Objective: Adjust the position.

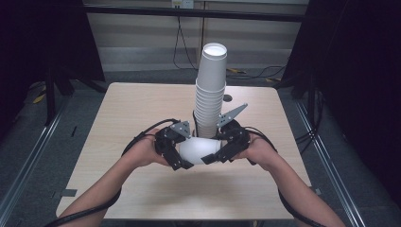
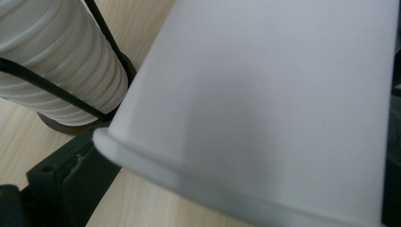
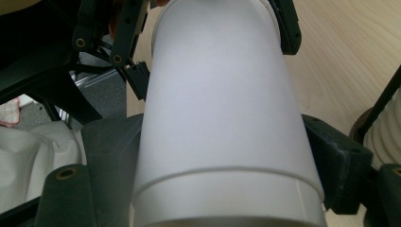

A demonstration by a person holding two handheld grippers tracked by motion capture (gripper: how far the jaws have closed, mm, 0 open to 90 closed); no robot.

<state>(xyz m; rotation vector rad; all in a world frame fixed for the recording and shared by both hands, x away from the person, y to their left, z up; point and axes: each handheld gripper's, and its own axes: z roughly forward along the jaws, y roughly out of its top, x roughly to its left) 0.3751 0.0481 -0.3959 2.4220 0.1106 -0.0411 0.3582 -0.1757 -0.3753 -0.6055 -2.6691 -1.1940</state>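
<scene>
Holding a white cup (image 1: 198, 150) on its side between both grippers, the person seems to be pulling nested cups apart or readying one for the stack (image 1: 210, 92). The cup hangs just above the table (image 1: 118, 123), right in front of the stack's foot, its rim toward the left gripper (image 1: 177, 150) and its base toward the right gripper (image 1: 222, 150).

To do this well, I'd keep the squeeze light, since thin paper walls buckle easily, and draw the two ends apart along the cup's own axis rather than twisting. Any swing toward the tall stack could tip it, so the pull is better kept low and sideways.

In the right gripper view the jaws press on both sides of the cup (image 3: 222, 118) near its base, pinching it. In the left gripper view the cup's rim (image 2: 189, 182) sits by one jaw; I cannot tell whether that gripper clamps it.

Both forearms come in low, angled inward, wrists bent so the grippers face each other across the cup.
</scene>
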